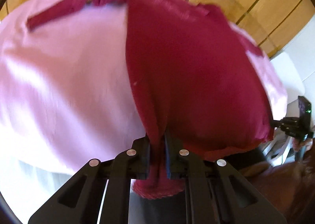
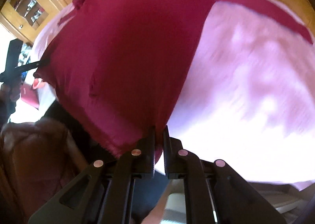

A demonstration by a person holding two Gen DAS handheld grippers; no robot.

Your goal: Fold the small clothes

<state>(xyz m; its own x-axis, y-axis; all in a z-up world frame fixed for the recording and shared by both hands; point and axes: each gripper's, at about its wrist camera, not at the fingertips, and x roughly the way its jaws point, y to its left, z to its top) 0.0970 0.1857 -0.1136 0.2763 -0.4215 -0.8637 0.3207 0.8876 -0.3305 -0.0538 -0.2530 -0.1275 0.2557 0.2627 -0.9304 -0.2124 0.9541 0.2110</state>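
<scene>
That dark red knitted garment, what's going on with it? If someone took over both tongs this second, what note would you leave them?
Left tongs: shut on the near hem of the dark red knitted garment.
Right tongs: shut on the same hem, at its other corner.
Garment: stretched from both tongs out over the pink cloth-covered surface, a sleeve trailing across the far side.
Done: both hem corners gripped.
Left: probably carry the hem forward over the body, then release. Frames are motion-blurred.

Your pink sheet (image 2: pixel 256 86) is smeared by motion blur at 3 o'clock; the cabinet's (image 2: pixel 25 7) contents are too small to tell.
</scene>
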